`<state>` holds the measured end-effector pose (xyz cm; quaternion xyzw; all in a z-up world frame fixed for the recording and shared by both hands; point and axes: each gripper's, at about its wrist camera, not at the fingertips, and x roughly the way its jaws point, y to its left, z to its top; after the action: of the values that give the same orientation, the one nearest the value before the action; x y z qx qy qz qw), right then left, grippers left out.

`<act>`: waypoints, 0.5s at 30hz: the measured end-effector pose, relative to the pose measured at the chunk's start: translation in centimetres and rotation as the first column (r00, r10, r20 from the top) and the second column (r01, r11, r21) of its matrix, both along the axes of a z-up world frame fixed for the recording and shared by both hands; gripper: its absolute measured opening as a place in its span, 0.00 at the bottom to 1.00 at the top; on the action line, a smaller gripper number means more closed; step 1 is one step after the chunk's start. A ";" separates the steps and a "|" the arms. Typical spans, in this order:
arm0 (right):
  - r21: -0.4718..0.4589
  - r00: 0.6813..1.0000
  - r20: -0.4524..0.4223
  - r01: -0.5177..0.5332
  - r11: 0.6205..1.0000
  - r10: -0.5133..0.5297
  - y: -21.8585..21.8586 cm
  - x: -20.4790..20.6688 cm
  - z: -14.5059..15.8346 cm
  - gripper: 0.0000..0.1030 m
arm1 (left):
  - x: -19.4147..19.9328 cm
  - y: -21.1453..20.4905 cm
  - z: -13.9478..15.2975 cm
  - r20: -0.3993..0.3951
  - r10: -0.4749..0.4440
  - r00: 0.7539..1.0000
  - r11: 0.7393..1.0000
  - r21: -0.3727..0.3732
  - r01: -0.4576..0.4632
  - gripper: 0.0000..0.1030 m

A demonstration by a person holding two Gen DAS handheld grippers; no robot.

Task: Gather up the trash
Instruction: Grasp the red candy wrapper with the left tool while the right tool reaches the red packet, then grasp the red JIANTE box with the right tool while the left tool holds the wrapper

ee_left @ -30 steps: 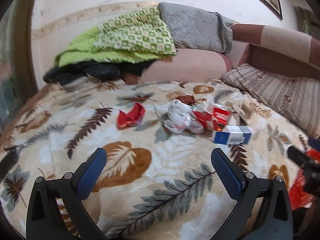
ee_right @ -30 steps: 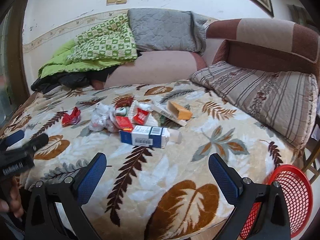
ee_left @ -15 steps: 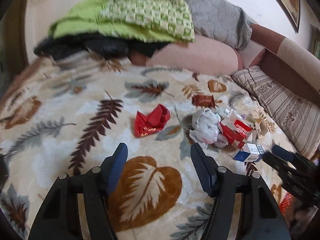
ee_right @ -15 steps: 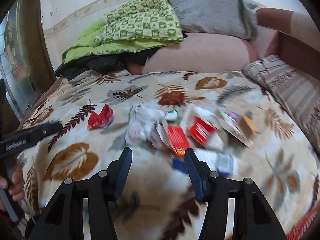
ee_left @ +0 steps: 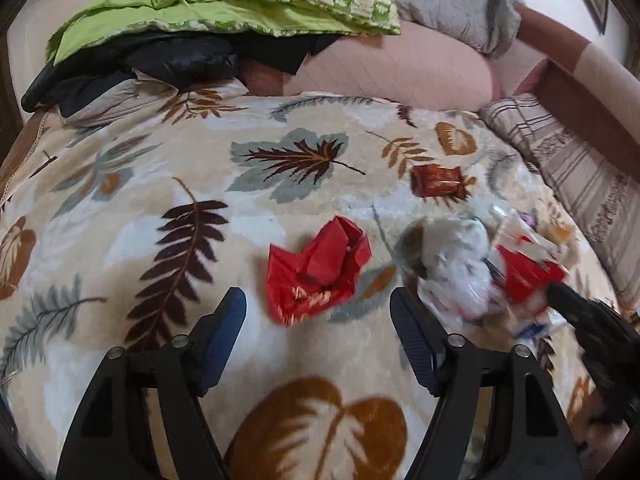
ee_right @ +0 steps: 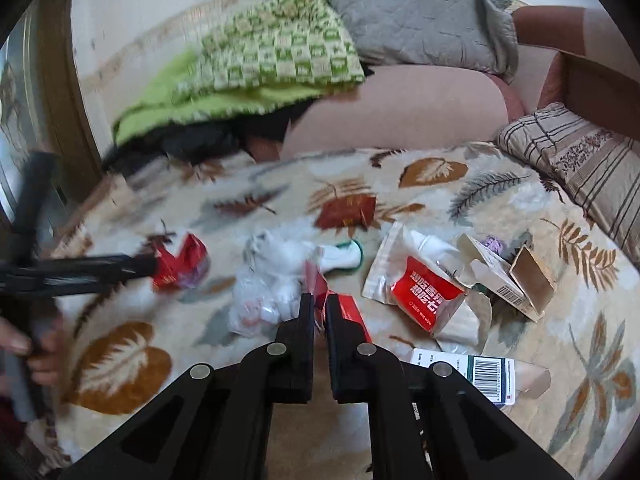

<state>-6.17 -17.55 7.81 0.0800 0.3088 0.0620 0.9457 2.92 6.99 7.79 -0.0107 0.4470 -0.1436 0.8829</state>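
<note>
A: Left hand-held gripper: jaws wide, hovering just short of the crumpled red wrapper on the leaf-print blanket; not touching it.

B: Right hand-held gripper: jaws narrow, pinched on a flat red packet; beside it a white plastic bag, a torn red-and-white pouch, an open cardboard box; a barcoded box nearer.

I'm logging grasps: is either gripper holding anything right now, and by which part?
The right gripper is pinched on the upper edge of a red carton. The left gripper is open, holding nothing, with the red wrapper just ahead.
</note>
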 end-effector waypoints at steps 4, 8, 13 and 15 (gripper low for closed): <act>0.067 1.000 0.021 -0.002 0.998 0.000 -0.8 -0.7 0.5 0.06 | 2.1 -2.0 -2.2 -0.034 0.015 0.999 0.998 0.053 -0.013 0.74; 0.090 1.000 0.029 0.002 0.996 -0.005 -1.3 -1.0 0.6 0.06 | 3.2 -3.1 -3.8 -0.011 0.043 0.999 0.994 0.105 -0.042 0.64; 0.080 0.999 0.033 -0.007 0.997 0.004 -1.0 -1.4 0.7 0.06 | 3.1 -3.0 -4.3 0.000 0.045 0.999 0.998 0.035 -0.045 0.16; 0.076 0.999 0.040 -0.006 0.997 0.003 -0.9 -1.7 0.8 0.06 | 2.4 -2.9 -4.0 0.021 0.037 0.999 0.999 0.013 -0.038 0.12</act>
<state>-7.89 -18.45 8.65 0.1142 0.2876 0.0773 0.9478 5.36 4.11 3.81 -0.0115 0.4385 -0.1240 0.8900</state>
